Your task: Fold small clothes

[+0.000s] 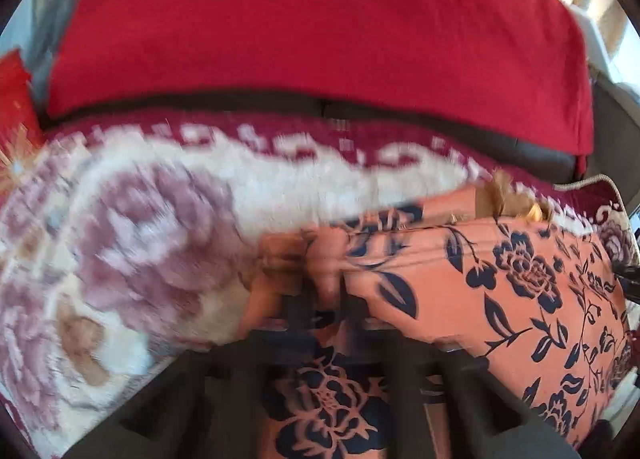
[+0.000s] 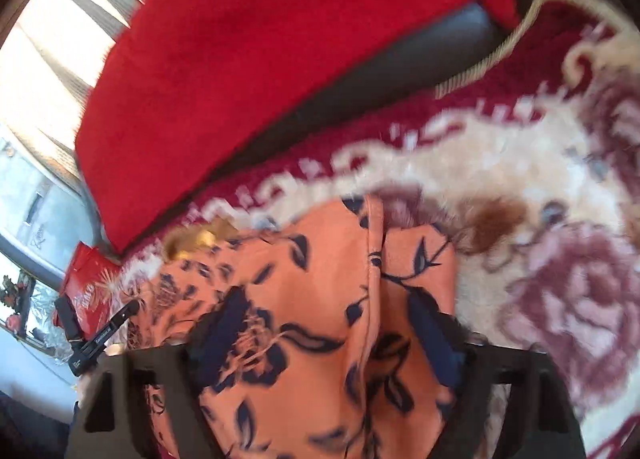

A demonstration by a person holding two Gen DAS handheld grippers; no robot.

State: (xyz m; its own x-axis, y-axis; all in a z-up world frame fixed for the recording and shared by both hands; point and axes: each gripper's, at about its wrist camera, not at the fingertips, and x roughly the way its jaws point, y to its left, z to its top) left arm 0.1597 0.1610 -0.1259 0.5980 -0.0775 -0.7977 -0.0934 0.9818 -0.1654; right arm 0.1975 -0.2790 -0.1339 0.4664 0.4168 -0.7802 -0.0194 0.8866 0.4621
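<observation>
- Plush blanket (image 1: 132,243) with cream ground, mauve roses and a dark red border covers the seat; a red cloth (image 1: 312,19) hangs over the backrest behind it.
- An orange garment (image 1: 520,271) printed with navy flowers lies on the blanket near its back border, drawn up between the two grippers.
- Left gripper (image 1: 326,287) tilts steeply down; its fingers are pressed together on a bunched edge of the garment at the cloth's left end.
- Right gripper (image 2: 372,339) tilts down likewise; the garment drapes over its fingers and hides the tips, and they sit closed on a fold of it.
- Both views are blurred.
</observation>
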